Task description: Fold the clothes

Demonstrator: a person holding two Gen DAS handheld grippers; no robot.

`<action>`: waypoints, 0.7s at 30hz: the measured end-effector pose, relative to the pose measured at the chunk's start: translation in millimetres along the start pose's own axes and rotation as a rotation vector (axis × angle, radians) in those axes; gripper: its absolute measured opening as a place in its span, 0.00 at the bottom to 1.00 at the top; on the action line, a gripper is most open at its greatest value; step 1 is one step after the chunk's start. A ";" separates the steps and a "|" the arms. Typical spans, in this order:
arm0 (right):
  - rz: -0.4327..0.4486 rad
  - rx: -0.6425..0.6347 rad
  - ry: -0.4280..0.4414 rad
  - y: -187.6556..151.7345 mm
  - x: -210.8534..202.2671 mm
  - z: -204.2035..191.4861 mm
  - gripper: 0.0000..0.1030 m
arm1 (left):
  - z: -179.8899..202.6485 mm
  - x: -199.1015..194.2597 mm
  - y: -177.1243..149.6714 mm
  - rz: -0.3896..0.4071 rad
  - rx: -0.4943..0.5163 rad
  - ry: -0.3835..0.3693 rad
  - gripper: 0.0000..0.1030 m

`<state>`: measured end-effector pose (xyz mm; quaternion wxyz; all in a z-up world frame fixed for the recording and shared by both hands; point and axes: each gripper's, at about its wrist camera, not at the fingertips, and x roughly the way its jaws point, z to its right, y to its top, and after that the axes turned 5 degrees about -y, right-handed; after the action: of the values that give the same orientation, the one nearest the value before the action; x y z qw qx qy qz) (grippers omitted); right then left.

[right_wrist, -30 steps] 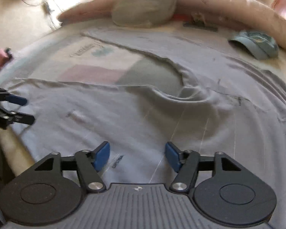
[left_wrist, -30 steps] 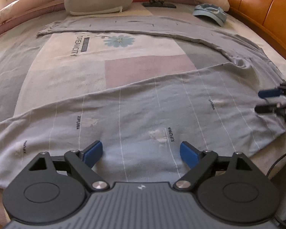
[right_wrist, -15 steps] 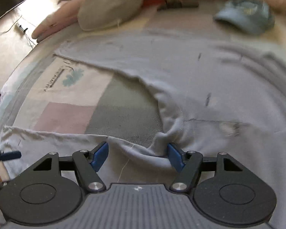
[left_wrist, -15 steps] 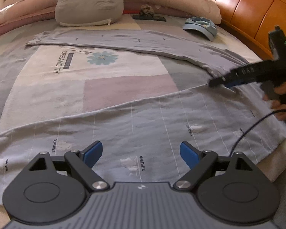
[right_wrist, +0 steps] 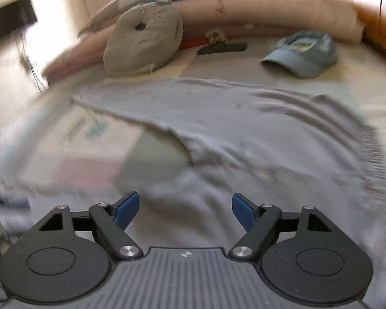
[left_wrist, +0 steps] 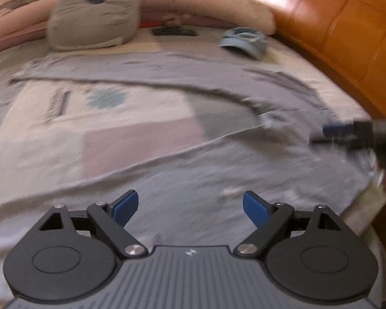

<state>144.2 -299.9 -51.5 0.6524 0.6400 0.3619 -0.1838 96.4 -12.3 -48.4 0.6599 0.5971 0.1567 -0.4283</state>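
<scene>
Left wrist: left hand-held gripper [left_wrist: 190, 206] tilted down, jaws wide, over trousers [left_wrist: 193, 180]

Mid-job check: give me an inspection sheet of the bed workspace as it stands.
Surface: bed, patchwork cover.
Job's things: grey trousers spread flat, legs splayed, unfolded.
Clutter: blue cap, grey cushion, long pink bolster, dark flat item.
Grippers: left gripper open, empty; right gripper open over the crotch, jaws just widened, nothing gripped.
Cables: nothing seen.
Surroundings: wooden headboard; views blurred.
</scene>
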 end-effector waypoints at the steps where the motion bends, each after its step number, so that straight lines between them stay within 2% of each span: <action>1: 0.006 -0.042 -0.045 -12.8 -7.6 -3.5 0.84 | 4.4 2.3 6.4 0.000 0.008 -0.027 0.86; 6: -0.003 -0.041 -0.164 -59.9 -25.7 0.6 0.84 | 46.6 33.6 49.9 -0.012 0.031 -0.261 0.86; 10: 0.031 -0.015 -0.218 -78.9 -32.1 7.2 0.86 | 82.4 78.7 71.6 -0.028 0.039 -0.385 0.86; 12: 0.051 -0.007 -0.199 -79.3 -31.9 8.5 0.86 | 89.8 105.3 76.4 -0.060 0.022 -0.406 0.86; 14: 0.063 0.000 -0.180 -78.9 -28.7 10.1 0.89 | 90.3 126.9 77.5 -0.083 0.015 -0.382 0.86; 16: 0.065 0.014 -0.170 -80.7 -26.3 12.0 0.89 | 85.6 145.1 77.3 -0.103 0.004 -0.322 0.86; 17: 0.065 0.025 -0.160 -81.8 -25.4 13.1 0.89 | 80.9 151.7 78.0 -0.101 0.000 -0.297 0.85; 20: 0.053 0.052 -0.138 -87.6 -21.2 16.6 0.94 | 68.8 160.0 86.3 -0.074 -0.035 -0.328 0.85; 21: 0.058 0.050 -0.133 -89.6 -20.9 16.0 0.96 | 67.9 159.9 89.9 -0.074 -0.037 -0.292 0.85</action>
<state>71.0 -330.3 -100.9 0.6638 0.6528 0.2941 -0.2160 236.7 -142.6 -88.4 0.6703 0.5099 0.0887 -0.5318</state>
